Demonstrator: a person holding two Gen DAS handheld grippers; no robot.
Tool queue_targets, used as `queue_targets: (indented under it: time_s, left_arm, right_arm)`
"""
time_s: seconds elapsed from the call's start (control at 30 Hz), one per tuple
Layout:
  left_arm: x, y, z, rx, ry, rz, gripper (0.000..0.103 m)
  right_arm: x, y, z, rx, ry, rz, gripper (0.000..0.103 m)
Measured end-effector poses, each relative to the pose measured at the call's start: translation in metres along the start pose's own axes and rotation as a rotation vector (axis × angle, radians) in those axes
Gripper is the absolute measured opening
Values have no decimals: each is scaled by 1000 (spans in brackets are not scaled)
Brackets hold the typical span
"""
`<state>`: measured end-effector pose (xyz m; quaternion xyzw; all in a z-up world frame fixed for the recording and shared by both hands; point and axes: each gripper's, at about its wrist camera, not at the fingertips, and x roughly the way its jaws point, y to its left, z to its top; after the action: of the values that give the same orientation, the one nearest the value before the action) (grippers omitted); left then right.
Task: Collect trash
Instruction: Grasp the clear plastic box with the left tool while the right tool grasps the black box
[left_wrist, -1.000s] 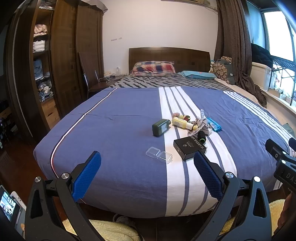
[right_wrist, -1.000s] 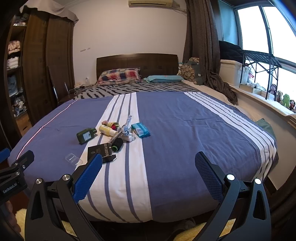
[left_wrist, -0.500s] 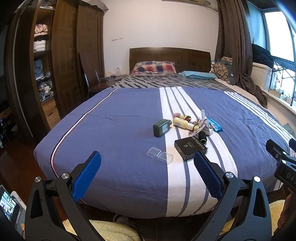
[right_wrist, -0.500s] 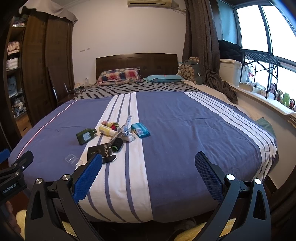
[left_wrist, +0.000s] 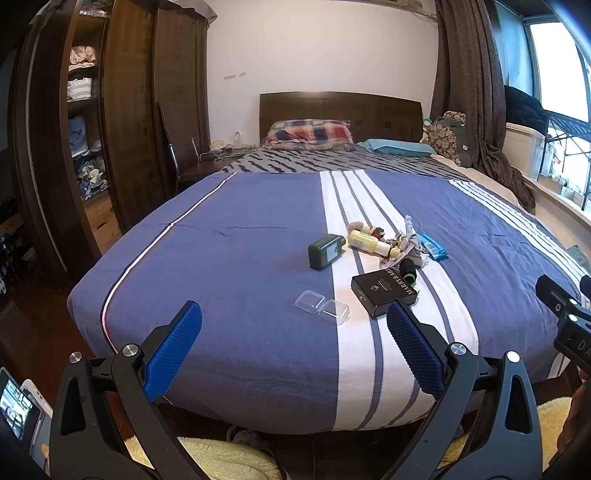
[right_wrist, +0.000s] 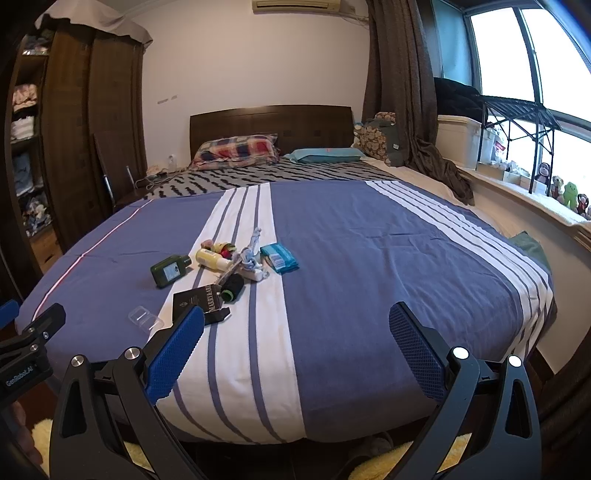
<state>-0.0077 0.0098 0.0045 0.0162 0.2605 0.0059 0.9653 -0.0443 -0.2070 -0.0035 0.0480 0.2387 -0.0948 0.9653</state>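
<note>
A small clear plastic hinged case (left_wrist: 322, 307) lay ahead of the wide-open, empty left gripper (left_wrist: 293, 325) (nearer than the right gripper (right_wrist: 295, 325), likewise wide open).

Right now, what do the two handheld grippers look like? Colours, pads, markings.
Left gripper and right gripper match: black skeletal frames with triangular cutouts and silver pivot bolts, two fingers each with blue knurled pads. The left unit's black body, seen from the right camera, carries white "GenRobot.AI" lettering. No cables or sleeves visible.
</note>
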Motion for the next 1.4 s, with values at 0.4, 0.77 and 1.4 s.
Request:
queue_targets:
  time_s: [0.4,0.77,1.4]
  left_arm:
    - [32,-4,-5,26,63,-2,95]
    - [104,-5,-24,47,208,-39,95]
    - [198,-11,-21,136,312,-159,95]
  right_arm:
    - [21,-3,-7,-14,-26,-32,100]
    - [78,-2,-17,4,108,23,100]
    - [135,27,-13,3,220,99,100]
